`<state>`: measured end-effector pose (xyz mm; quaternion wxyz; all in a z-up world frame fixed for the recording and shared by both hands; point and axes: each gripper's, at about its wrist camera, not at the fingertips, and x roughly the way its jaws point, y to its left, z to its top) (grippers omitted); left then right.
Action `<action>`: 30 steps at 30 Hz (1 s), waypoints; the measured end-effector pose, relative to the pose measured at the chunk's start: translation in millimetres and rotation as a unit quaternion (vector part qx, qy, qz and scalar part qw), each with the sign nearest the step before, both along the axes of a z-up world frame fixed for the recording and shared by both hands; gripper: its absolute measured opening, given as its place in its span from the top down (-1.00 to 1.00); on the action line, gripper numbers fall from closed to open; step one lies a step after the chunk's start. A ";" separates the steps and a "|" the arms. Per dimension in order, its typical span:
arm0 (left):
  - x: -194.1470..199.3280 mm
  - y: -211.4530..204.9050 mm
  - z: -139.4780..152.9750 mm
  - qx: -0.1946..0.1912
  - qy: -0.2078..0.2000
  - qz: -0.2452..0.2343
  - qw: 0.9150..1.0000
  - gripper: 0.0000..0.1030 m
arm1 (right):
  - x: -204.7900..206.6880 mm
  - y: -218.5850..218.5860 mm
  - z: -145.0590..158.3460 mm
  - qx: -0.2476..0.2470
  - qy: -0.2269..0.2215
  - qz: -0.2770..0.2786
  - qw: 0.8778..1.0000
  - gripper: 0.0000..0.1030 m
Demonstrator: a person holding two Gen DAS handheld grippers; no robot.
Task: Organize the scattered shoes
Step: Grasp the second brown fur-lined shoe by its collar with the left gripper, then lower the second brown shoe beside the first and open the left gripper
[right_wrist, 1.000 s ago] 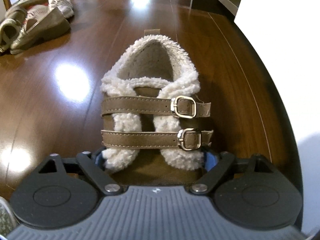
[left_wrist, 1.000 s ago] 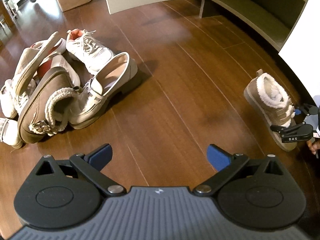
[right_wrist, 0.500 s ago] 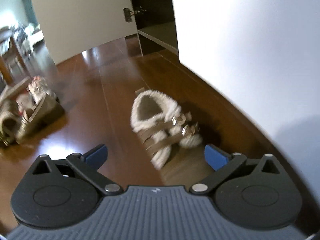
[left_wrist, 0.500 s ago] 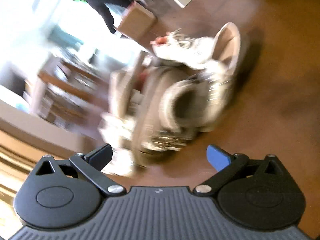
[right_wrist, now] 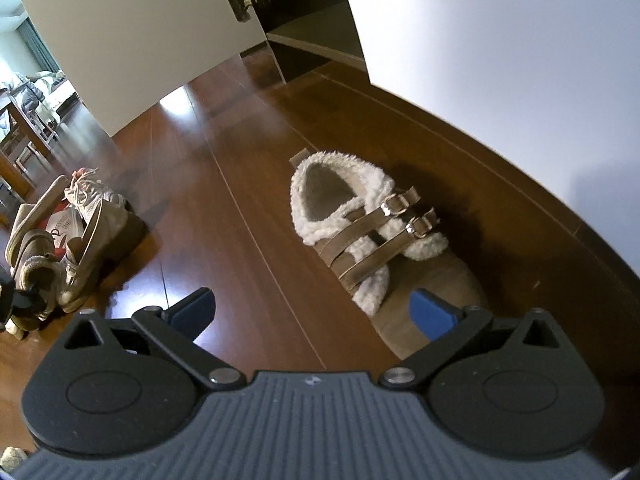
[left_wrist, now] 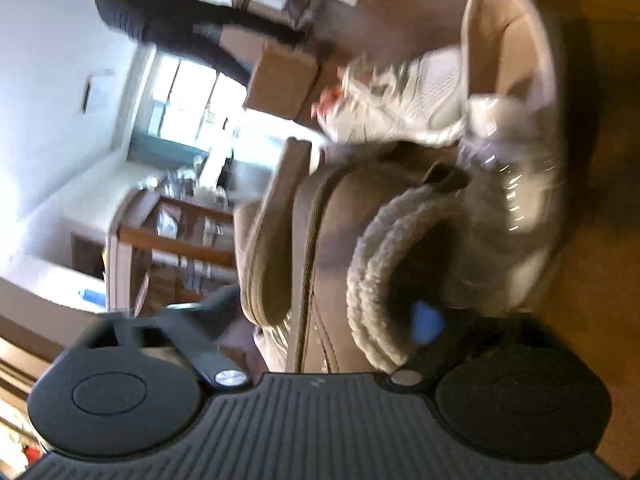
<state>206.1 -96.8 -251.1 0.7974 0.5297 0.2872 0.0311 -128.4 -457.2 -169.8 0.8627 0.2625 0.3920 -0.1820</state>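
My left gripper (left_wrist: pixel 328 316) is down in the shoe pile, and the view is rolled and blurred. Its jaws are closing on a brown fleece-lined shoe (left_wrist: pixel 344 216). The blue pad (left_wrist: pixel 426 322) sits inside the fleece collar and the other finger (left_wrist: pixel 228 308) is against the sole. A white laced sneaker (left_wrist: pixel 400 108) and a beige loafer (left_wrist: pixel 508 60) lie behind it. My right gripper (right_wrist: pixel 312 312) is open and holds nothing, above the floor by the toe of the matching buckled fleece shoe (right_wrist: pixel 372 224), which stands alone near the white wall.
The shoe pile (right_wrist: pixel 72 232) lies on the dark wood floor at the left. A white door (right_wrist: pixel 140 40) and a dark cabinet opening (right_wrist: pixel 304 20) are behind. A white panel (right_wrist: pixel 500 60) runs along the right. A cardboard box (left_wrist: pixel 284 80), a person in dark clothes (left_wrist: pixel 180 20) and wooden furniture (left_wrist: pixel 176 236) stand beyond the pile.
My left gripper dropped and rolled into the pile, and its jaws narrowed around the brown fleece shoe. My right gripper let go of the buckled shoe, rose and backed away from it.
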 end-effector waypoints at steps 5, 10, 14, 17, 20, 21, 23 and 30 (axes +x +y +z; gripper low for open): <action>19.8 14.2 31.8 -0.086 0.027 0.048 0.995 0.76 | -1.5 6.7 -0.9 0.006 -0.001 0.007 1.000 -0.99; 25.1 52.1 98.8 -0.265 0.147 0.173 0.937 0.79 | -4.5 7.8 5.3 0.018 -0.029 0.002 0.999 -0.99; -3.3 56.3 127.9 -0.389 0.287 0.274 0.831 0.79 | -12.1 4.1 12.0 0.035 -0.058 -0.012 0.998 -0.99; -28.7 25.5 113.7 -0.438 0.378 0.310 0.754 0.62 | -21.0 0.0 14.3 0.054 -0.072 -0.028 0.996 -0.99; -41.9 -11.9 88.0 -0.473 0.436 0.328 0.692 0.55 | -27.4 -0.9 17.3 0.061 -0.069 -0.036 0.995 -0.99; -44.3 -25.0 82.2 -0.477 0.439 0.322 0.689 0.56 | -27.9 -0.5 18.5 0.059 -0.068 -0.036 0.995 -0.99; -49.6 -40.2 81.0 -0.470 0.440 0.305 0.702 0.56 | -35.6 2.1 28.4 0.039 -0.066 -0.028 0.997 -0.99; -85.7 -57.7 144.7 -0.416 0.402 0.188 0.794 -0.04 | -21.3 34.6 25.7 0.014 -0.031 0.075 0.997 -0.99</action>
